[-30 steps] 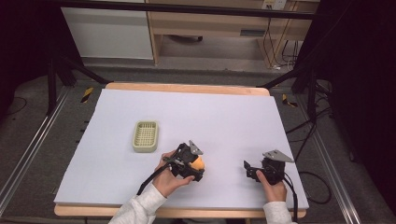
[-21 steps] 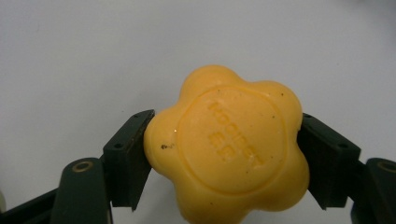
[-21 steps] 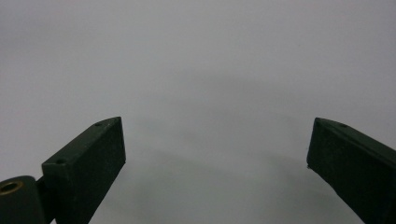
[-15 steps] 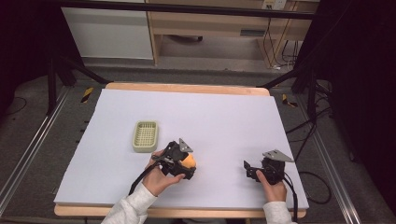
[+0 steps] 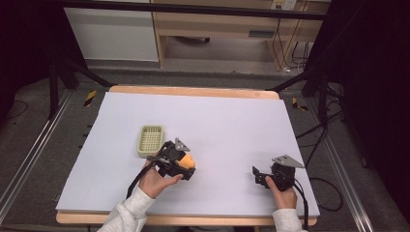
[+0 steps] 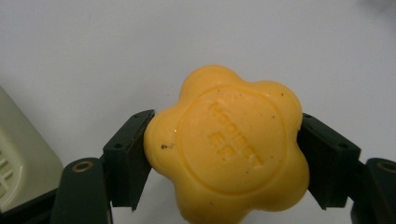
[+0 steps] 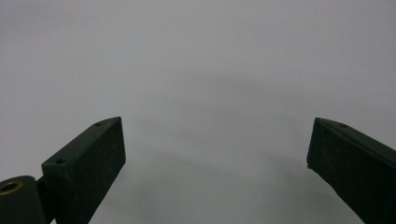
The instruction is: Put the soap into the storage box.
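Left gripper (image 6: pixel 224 163) pinches the soap (image 6: pixel 226 151) by its lobed sides, just right of the basket (image 5: pixel 150 140). Looks firm, probably waxy-slick, so keep that side hold. Right gripper (image 7: pixel 217 158) gapes empty.

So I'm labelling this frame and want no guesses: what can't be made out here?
- Stamped lettering on the yellow soap: left gripper view, too soft to read.
- Soap dish: left gripper view, cut by the edge; high view, contents too small.
- Whether the soap rests on the table or is lifted: left gripper covers it.
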Demonstrator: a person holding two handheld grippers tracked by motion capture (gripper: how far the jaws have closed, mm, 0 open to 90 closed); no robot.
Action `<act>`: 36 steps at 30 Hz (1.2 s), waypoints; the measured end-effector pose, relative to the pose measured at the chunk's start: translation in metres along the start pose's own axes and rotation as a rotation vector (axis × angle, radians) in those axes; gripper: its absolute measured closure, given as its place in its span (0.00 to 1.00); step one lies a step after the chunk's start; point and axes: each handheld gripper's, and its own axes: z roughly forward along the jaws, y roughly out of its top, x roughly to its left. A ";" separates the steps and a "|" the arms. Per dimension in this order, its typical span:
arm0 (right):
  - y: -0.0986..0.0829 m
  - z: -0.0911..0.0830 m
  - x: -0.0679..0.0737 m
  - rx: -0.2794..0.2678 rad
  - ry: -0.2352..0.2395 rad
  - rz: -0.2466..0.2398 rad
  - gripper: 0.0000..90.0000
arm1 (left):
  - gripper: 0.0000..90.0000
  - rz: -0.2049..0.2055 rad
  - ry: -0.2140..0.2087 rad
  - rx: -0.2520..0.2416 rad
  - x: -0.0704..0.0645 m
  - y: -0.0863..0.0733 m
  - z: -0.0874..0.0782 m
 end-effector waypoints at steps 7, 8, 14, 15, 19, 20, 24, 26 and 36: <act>0.000 0.000 0.000 0.000 0.000 0.001 0.05 | 0.30 -0.023 0.012 -0.015 0.010 0.001 -0.008; 0.000 0.000 0.000 0.001 0.000 0.001 0.05 | 0.30 -0.027 0.012 -0.018 0.011 0.001 -0.009; 0.000 0.000 0.000 0.001 0.000 0.004 0.05 | 0.30 -0.049 0.020 -0.036 0.021 0.001 -0.017; 0.000 0.000 0.000 0.001 0.000 0.000 0.05 | 0.30 -0.054 0.020 -0.038 0.023 0.001 -0.018; 0.000 0.000 0.000 0.001 0.000 0.002 0.05 | 0.30 -0.076 0.029 -0.052 0.029 0.001 -0.021; 0.000 0.000 0.000 0.000 0.000 0.000 0.05 | 0.30 -0.074 0.031 -0.047 0.030 0.001 -0.022; 0.000 0.000 0.000 0.000 -0.001 0.001 0.05 | 0.30 -0.083 0.038 -0.053 0.035 0.000 -0.024; 0.000 0.000 0.000 0.000 0.000 -0.001 0.05 | 0.30 -0.091 0.039 -0.057 0.037 0.000 -0.026; 0.000 0.000 0.000 0.000 0.000 0.000 0.05 | 0.30 -0.123 0.053 -0.081 0.051 -0.001 -0.034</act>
